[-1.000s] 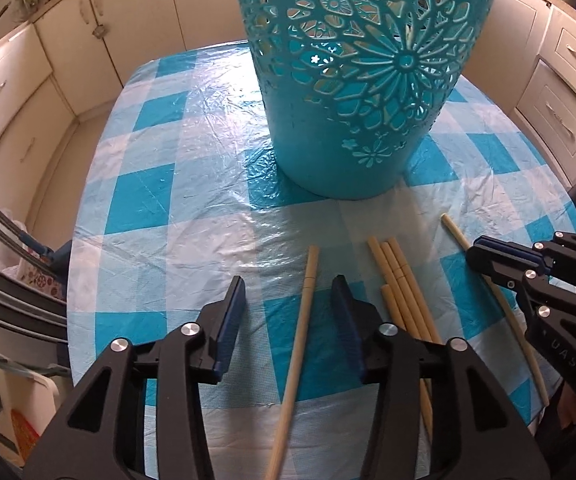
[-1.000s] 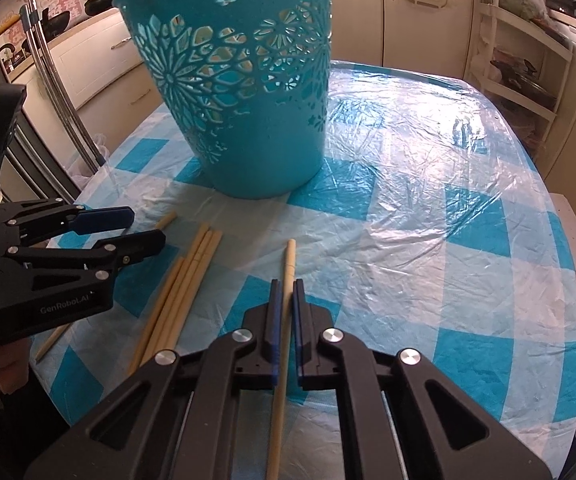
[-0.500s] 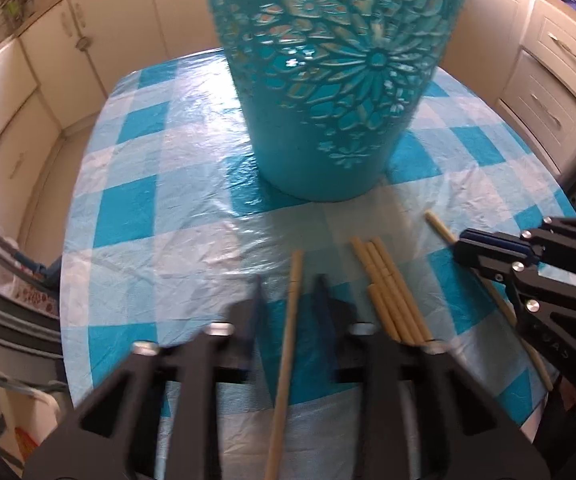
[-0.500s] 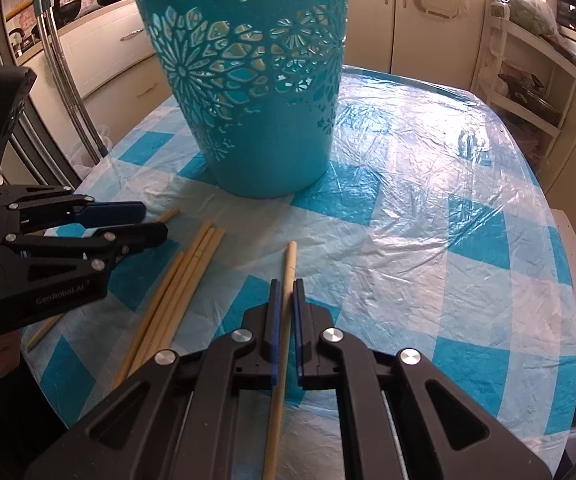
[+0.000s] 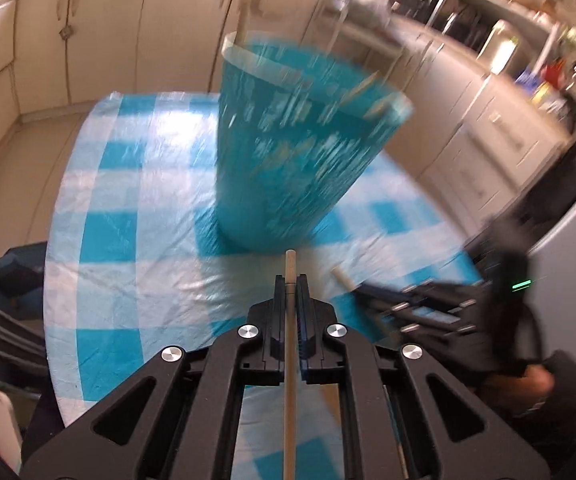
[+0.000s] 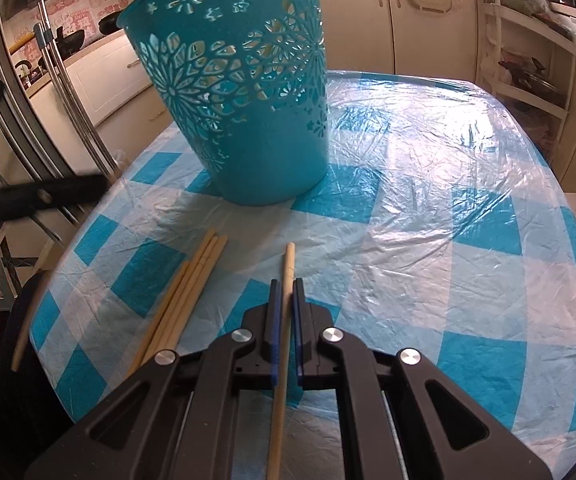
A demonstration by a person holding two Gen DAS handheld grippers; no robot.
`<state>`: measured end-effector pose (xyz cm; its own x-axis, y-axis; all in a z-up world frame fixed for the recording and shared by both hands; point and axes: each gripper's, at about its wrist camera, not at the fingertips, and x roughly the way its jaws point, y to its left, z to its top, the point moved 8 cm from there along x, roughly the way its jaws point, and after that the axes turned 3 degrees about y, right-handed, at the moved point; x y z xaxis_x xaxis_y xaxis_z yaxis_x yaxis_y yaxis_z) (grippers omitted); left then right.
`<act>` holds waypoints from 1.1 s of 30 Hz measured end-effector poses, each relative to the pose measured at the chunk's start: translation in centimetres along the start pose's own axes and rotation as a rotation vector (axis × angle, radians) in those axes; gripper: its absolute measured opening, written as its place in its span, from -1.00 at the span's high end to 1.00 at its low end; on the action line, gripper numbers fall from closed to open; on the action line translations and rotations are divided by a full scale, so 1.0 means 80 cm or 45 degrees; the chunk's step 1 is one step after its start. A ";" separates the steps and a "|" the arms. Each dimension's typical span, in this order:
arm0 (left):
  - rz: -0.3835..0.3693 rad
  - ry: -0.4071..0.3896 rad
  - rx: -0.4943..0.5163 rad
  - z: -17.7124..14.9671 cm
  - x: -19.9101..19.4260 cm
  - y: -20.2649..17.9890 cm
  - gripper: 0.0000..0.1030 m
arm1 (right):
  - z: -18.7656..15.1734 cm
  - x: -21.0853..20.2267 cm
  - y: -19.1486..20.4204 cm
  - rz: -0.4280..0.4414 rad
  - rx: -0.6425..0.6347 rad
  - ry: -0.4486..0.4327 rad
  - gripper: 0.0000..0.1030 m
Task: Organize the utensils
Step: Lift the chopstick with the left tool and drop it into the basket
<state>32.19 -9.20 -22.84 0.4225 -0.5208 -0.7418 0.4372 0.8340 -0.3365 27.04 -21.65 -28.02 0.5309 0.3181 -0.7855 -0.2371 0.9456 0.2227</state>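
Teal perforated basket (image 6: 244, 92) upright on the checked table (image 6: 428, 216), directly ahead of both tools. Four loose chopsticks (image 6: 184, 300) lie left of the right hand-held gripper (image 6: 285, 284), which is clamped on one chopstick (image 6: 282, 356). Left hand-held gripper (image 5: 290, 280), open a second ago, now pinches its own chopstick (image 5: 289, 364) and has risen off the table

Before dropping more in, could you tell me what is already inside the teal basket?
Pale sticks show inside the teal basket, blurred, near its rim. Its lower inside is hidden.
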 end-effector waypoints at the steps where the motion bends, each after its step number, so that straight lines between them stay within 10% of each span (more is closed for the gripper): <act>1: -0.027 -0.033 0.001 0.006 -0.012 -0.006 0.90 | 0.000 0.000 0.000 0.001 0.002 -0.001 0.88; 9: -0.163 -0.371 -0.004 0.088 -0.113 -0.044 0.90 | 0.000 -0.001 -0.002 0.008 0.009 -0.005 0.88; 21: 0.011 -0.886 -0.116 0.242 -0.160 -0.041 0.90 | -0.001 -0.001 -0.007 0.049 0.048 -0.009 0.88; 33: 0.248 -1.017 -0.105 0.293 -0.102 -0.029 0.90 | -0.002 -0.002 -0.011 0.109 0.102 -0.008 0.88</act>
<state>46.32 -11.12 -2.42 0.9354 -0.3122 -0.1659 0.2514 0.9173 -0.3088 27.05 -22.50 -28.18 0.5167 0.3984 -0.7578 -0.2165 0.9172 0.3346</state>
